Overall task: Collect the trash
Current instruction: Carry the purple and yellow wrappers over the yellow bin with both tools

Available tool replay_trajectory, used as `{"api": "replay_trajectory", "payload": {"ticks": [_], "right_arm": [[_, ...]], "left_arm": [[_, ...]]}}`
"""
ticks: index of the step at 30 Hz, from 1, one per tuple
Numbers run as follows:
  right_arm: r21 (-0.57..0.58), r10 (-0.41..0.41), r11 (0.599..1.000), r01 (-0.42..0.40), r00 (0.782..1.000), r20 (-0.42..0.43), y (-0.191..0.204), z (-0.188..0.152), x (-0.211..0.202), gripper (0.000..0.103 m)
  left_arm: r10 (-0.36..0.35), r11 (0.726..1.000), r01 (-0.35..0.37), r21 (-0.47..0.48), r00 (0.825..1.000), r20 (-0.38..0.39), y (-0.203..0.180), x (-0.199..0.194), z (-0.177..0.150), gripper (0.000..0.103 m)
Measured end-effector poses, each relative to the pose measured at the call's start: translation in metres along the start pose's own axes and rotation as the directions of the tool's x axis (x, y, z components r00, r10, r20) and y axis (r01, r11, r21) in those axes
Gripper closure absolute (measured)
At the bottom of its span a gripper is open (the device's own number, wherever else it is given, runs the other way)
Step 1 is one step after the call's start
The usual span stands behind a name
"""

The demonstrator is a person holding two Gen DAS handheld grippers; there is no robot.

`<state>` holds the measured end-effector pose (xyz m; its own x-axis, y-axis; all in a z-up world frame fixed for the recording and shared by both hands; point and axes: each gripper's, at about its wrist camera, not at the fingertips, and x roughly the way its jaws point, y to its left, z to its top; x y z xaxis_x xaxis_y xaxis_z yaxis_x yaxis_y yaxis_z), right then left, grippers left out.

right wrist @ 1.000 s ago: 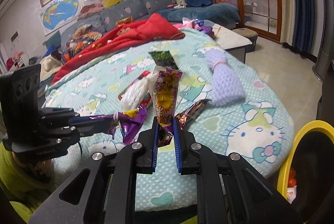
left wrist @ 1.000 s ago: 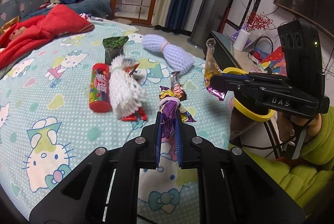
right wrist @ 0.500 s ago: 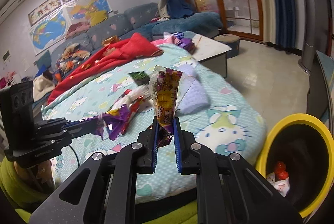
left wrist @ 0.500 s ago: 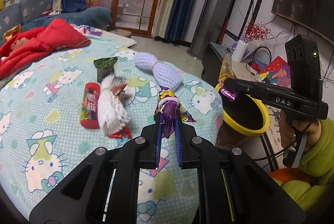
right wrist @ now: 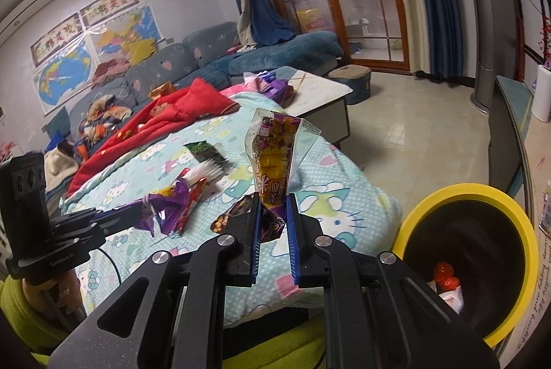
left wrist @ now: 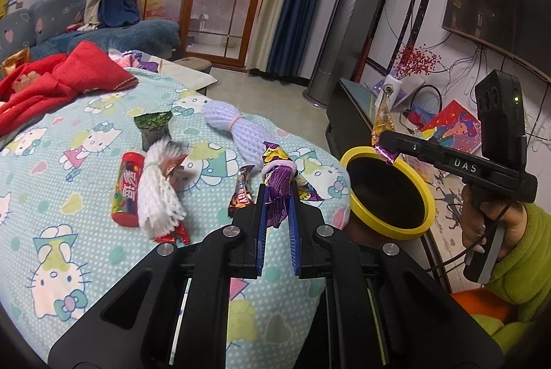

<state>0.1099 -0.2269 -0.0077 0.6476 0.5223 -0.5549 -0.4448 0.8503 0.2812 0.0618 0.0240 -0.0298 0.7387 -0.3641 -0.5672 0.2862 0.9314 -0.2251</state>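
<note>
My left gripper (left wrist: 277, 193) is shut on a crumpled purple wrapper (left wrist: 277, 174), held above the table's near edge; it also shows in the right wrist view (right wrist: 172, 202). My right gripper (right wrist: 272, 203) is shut on a clear purple-and-yellow snack bag (right wrist: 275, 155); in the left wrist view this bag (left wrist: 383, 121) hangs over the rim of the yellow-rimmed black trash bin (left wrist: 389, 193). The bin (right wrist: 471, 259) stands low to the right with some trash inside.
On the Hello Kitty cloth (left wrist: 69, 197) lie a red candy tube (left wrist: 126, 188), white foam net (left wrist: 158, 193), brown candy wrapper (left wrist: 242, 191), dark green packet (left wrist: 153, 126) and pale blue foam net (left wrist: 237, 131). A red blanket (left wrist: 51, 83) lies far left.
Both grippers have swung right toward the bin with their wrappers. The bin now shows larger in both views, and the snack bag has come over its rim.
</note>
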Motion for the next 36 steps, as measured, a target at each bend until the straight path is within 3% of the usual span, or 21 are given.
{"api": "replay_trajectory", "payload": {"ticks": [21,36], "right_arm": [[0.133,-0.099,0.987,0.089,0.993,0.07,-0.05,0.001,-0.03,0.09],[0.217,-0.221,0.956,0.198,0.971,0.088,-0.091,-0.005,-0.046,0.09]], "left_arm": [[-0.088,0.995,0.088,0.043,0.996,-0.004,-0.052,0.029,0.017,0.096],[-0.143,0.983,0.148,0.111,0.988,-0.051,-0.097,0.063,0.018,0.096]]}}
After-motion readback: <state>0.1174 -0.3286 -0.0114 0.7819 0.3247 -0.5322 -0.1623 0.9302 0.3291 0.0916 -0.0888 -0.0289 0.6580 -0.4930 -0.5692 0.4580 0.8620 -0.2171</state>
